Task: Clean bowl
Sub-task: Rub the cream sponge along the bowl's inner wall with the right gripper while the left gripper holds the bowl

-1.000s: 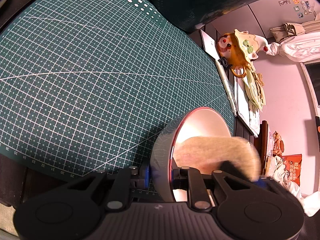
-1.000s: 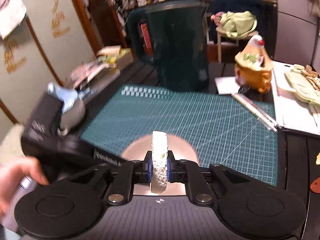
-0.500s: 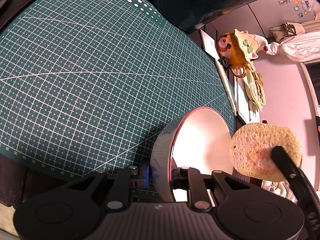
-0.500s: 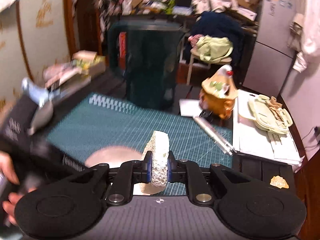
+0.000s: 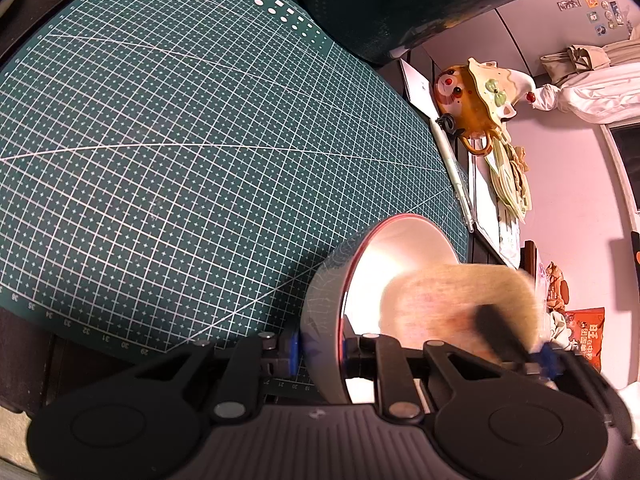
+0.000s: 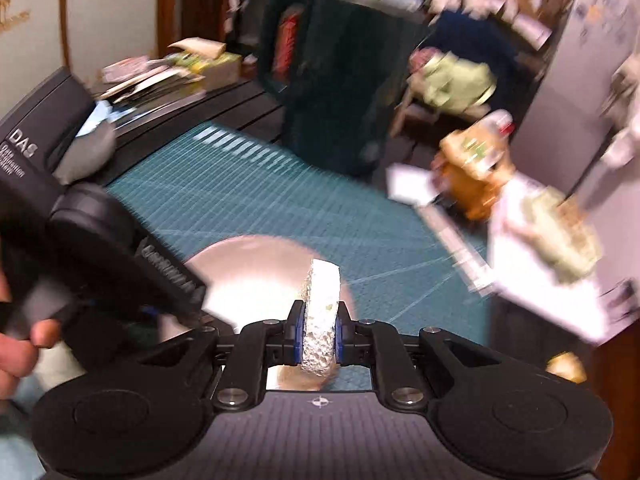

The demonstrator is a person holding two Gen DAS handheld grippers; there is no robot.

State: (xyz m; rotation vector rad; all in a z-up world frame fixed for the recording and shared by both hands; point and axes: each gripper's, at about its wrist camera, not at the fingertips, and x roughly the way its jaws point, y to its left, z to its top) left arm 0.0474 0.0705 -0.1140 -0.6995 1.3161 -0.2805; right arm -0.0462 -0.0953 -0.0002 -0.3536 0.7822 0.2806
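Left gripper (image 5: 320, 354) clamps the bowl (image 5: 400, 256) rim, tilted over the cutting mat (image 5: 180, 140); right gripper (image 6: 319, 334) pinches the sponge (image 6: 320, 312) inside; advice: sweep full wall, steady hold.

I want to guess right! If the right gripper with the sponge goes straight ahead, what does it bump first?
Probably the inside of the bowl, just beyond the sponge; blur makes depth uncertain.

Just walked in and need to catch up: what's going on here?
A person is cleaning a bowl with two handheld grippers. The left gripper is clamped on the bowl's rim, holding it tilted over the green cutting mat. The right gripper pinches a sponge and is wiping it inside the bowl; the sponge is motion-blurred.
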